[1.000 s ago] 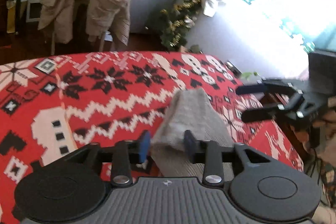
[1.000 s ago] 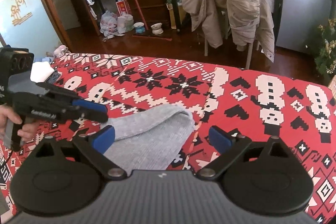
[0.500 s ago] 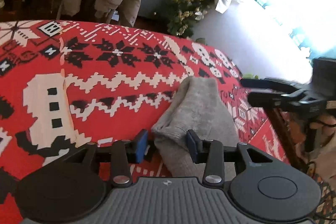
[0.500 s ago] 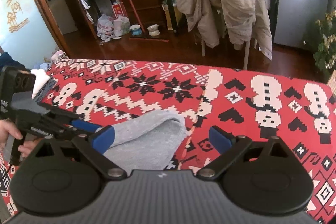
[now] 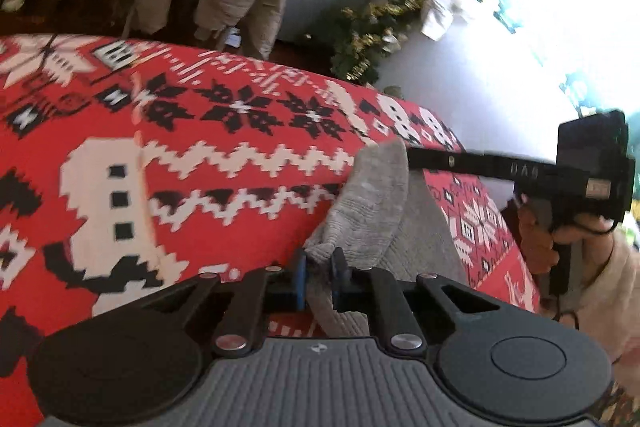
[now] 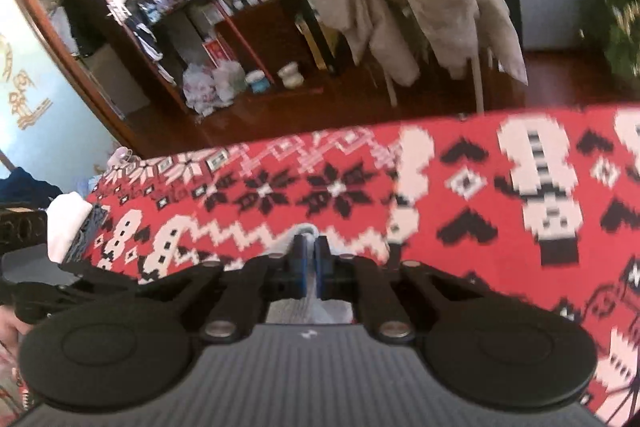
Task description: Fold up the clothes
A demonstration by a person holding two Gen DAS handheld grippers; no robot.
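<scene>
A grey garment [image 5: 372, 211] is pinched at its near edge by the closing left tool [image 5: 319, 277]; its far corner is held by the right tool [image 5: 412, 158].

Both grippers are black: the left gripper [image 5: 319, 277] has 2 blue-padded fingers, silver pivot screws and a ribbed grey body; the person's sleeve [image 5: 612, 291] is cream.
</scene>
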